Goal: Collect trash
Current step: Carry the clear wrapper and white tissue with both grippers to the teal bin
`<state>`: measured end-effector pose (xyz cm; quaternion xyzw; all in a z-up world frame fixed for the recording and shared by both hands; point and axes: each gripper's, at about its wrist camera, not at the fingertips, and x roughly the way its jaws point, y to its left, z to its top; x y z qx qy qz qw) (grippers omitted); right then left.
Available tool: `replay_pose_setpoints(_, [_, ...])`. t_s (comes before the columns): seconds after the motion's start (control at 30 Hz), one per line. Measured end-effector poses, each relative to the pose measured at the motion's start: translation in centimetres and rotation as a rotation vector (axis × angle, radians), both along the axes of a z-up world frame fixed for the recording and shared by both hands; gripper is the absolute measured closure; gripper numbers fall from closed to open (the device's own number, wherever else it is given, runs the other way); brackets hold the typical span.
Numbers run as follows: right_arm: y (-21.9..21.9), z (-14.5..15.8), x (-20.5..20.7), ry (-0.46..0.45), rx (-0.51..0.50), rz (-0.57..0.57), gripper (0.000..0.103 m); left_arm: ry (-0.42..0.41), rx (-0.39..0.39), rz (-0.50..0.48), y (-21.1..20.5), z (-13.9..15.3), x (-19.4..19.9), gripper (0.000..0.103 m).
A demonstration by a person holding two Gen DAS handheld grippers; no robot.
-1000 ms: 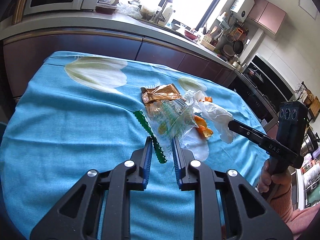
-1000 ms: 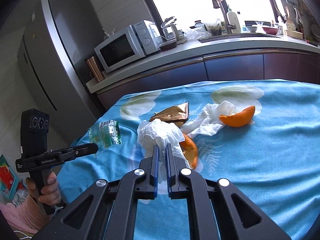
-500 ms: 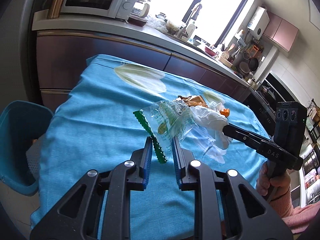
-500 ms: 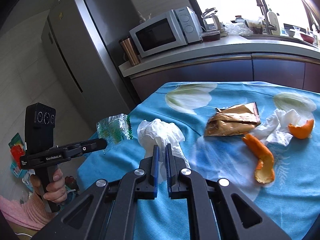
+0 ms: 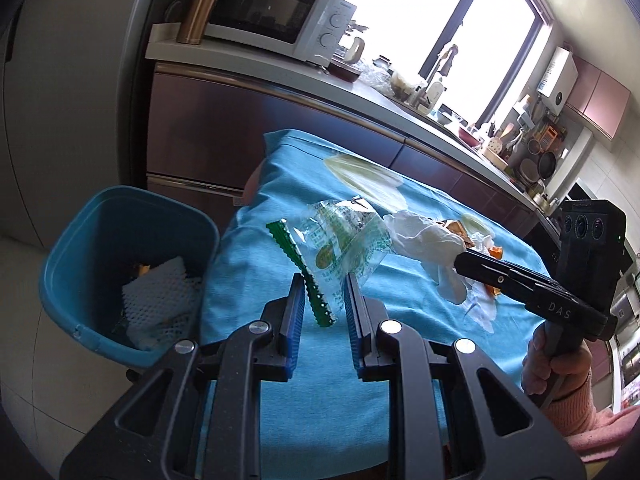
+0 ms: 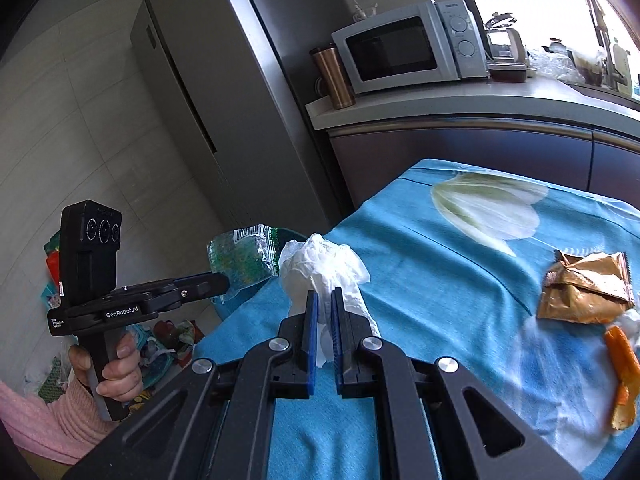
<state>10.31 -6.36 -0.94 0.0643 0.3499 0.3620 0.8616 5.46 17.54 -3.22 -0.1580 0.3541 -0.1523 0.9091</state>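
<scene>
Left wrist view: my left gripper [image 5: 323, 294] is clamped on the green wrapper [image 5: 340, 240] and my right gripper [image 6: 324, 308] on the tissue [image 6: 320, 264], so I'd release only once over the blue bin [image 5: 76, 248] beyond the table edge.

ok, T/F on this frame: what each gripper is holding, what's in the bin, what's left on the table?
1. The left gripper grips a clear green-printed wrapper. True.
2. The right gripper is empty. False: it is shut on a crumpled white tissue.
3. The blue bin is empty. False: white foam netting lies inside.
4. A brown foil wrapper lies on the blue tablecloth. True.
5. No orange peel remains on the table. False: a piece lies near the brown wrapper.
</scene>
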Motion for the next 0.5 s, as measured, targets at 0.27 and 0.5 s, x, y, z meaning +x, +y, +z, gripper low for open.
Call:
replay_pose_setpoints(0.27, [4.0, -0.3, 1.2, 0.021, -0.001, 0.085, 0.097, 0.002, 0.025, 0.119, 4.6, -0.1, -1.1, 0.082])
replay_pose_setpoints(0.5, [7.5, -0.7, 2.2, 0.042, -0.015, 0.142, 0.097, 0.038, 0.049, 0.187, 7.7, -1.3, -1.2, 0.082])
